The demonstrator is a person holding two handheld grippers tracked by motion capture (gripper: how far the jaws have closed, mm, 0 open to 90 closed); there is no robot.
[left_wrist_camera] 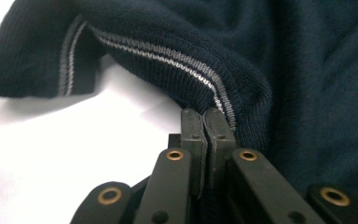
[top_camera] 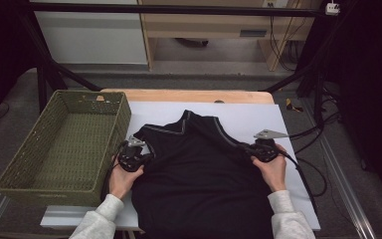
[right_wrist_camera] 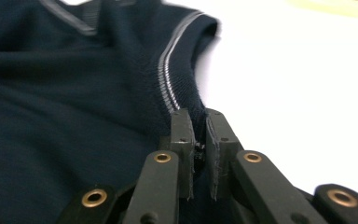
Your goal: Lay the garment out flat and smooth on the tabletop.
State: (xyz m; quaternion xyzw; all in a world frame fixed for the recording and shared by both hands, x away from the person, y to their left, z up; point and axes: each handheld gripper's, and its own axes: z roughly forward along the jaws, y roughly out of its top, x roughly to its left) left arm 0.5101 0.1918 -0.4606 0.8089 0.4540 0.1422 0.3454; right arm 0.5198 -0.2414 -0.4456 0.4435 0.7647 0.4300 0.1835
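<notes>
High view: one olive woven basket [top_camera: 62,144] stands at the left, and one dark navy sleeveless knit vest [top_camera: 201,179] with grey trim lies flat on one white sheet [top_camera: 251,112] covering the table. Two hands reach in from the near edge. The left gripper [top_camera: 138,152] pinches the vest's left armhole edge; the right gripper [top_camera: 258,148] pinches the right armhole edge, both clenched on fabric.
</notes>
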